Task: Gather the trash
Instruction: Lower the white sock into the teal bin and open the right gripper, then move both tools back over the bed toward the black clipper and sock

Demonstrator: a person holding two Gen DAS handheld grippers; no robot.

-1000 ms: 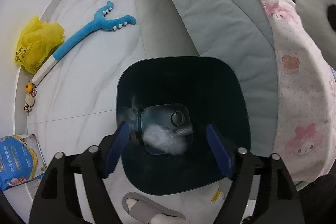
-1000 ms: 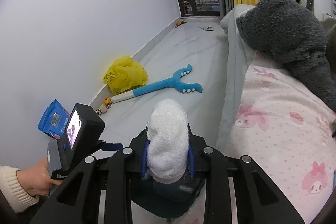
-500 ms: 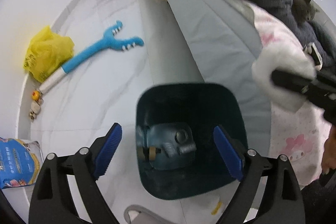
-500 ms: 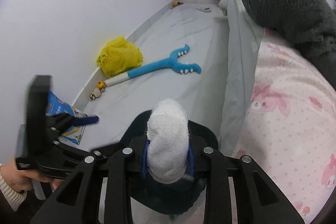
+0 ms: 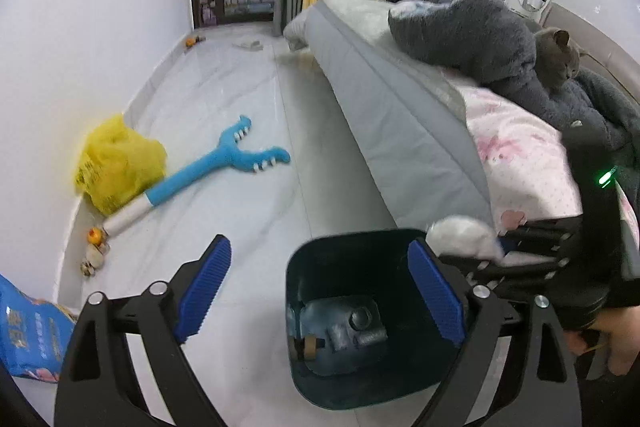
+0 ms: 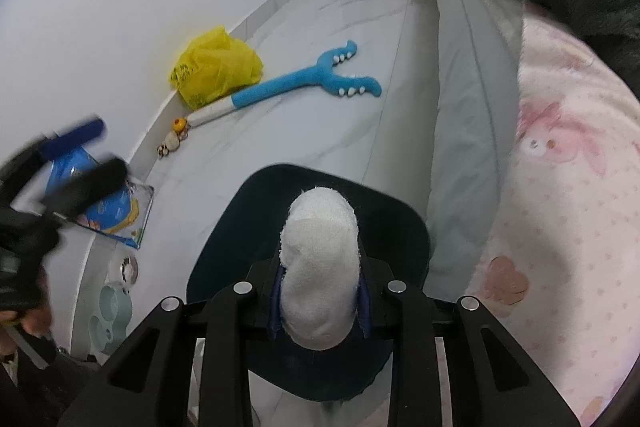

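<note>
A dark teal trash bin (image 5: 298, 269) stands on the floor beside the bed, with a bottle and other scraps at its bottom. My left gripper (image 5: 320, 287) hangs above and short of the bin. Its jaws are opening, with nothing between the blue pads (image 5: 204, 287). My right gripper (image 6: 320, 301) is shut on a white fabric wad (image 6: 320, 263) directly over the bin's (image 6: 236, 223) mouth. From the left wrist view that wad (image 5: 464, 241) shows at the bin's far right rim. The left gripper (image 6: 80, 155) appears blurred at the left.
On the floor by the wall lie a yellow plastic bag (image 5: 116, 167), a blue plush grabber toy (image 5: 216, 167), small toys (image 5: 94, 247) and a blue packet (image 5: 28, 335). The bed (image 5: 408, 131) runs along the right, and a grey cat (image 5: 556, 55) lies on it.
My left gripper has lifted away from the bin, tilted up, and spread its jaws wider. My right gripper has come down over the bin with the white wad.
</note>
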